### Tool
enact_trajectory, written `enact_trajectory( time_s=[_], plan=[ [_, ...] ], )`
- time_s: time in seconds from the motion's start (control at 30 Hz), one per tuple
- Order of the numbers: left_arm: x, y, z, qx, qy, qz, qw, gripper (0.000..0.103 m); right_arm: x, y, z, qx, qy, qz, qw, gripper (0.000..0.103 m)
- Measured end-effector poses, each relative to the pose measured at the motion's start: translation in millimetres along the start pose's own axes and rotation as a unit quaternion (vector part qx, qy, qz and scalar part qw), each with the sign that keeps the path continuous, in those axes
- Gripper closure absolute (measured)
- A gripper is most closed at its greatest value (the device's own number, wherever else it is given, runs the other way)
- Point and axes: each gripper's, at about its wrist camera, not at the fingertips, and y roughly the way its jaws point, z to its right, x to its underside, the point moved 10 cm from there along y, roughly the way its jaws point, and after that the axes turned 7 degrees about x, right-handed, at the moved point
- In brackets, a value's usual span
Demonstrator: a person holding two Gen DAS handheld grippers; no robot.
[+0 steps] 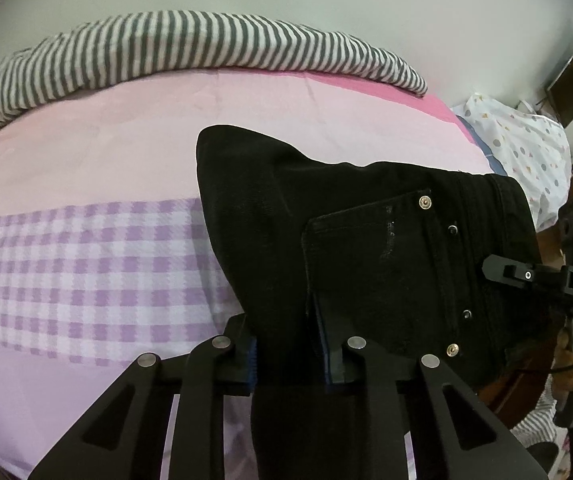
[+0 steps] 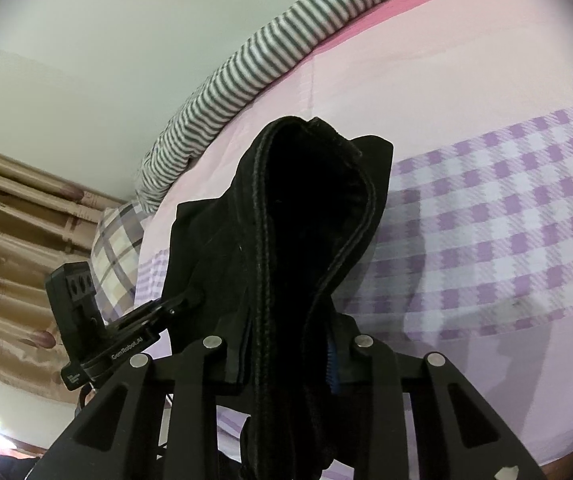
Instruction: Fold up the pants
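Note:
Black pants (image 1: pixel 366 220) hang bunched between my two grippers, lifted off the pink bed sheet (image 1: pixel 126 140). A pocket with metal rivets faces the left wrist view. At the bottom of that view my left gripper (image 1: pixel 290 346) is shut on a fold of the black cloth. My right gripper (image 1: pixel 502 272) comes in from the right edge and bites the pants' far side. In the right wrist view the right gripper (image 2: pixel 290 354) clamps a seamed edge of the pants (image 2: pixel 306 208), and the left gripper (image 2: pixel 178 304) grips them at the left.
A grey-and-white striped blanket (image 1: pixel 186 44) lies along the bed's far edge by the wall. A purple checked band (image 1: pixel 86 264) crosses the sheet. A dotted pillow (image 1: pixel 526 152) and a plaid pillow (image 2: pixel 118 256) sit at the bed's ends. A patterned curtain (image 2: pixel 14 260) hangs beyond.

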Motion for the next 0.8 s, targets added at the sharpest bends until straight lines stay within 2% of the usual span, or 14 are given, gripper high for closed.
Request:
enact_trajectory(
  time_s=[0.53, 0.8],
  plan=[
    [-4.7, -65.9, -88.1, -0.066, -0.028, 0.039, 0.9967, 0.08, -13.0, 64.7, -89.2, -0.037, -0.043, -0.035, 0.998, 0.076],
    [-17.2, -85.2, -137.5, -0.081, -0.052, 0.058, 0.9937, 0.08, -27.7, 97.2, -137.9, -0.049, -0.069, -0.049, 0.995, 0.076]
  ],
)
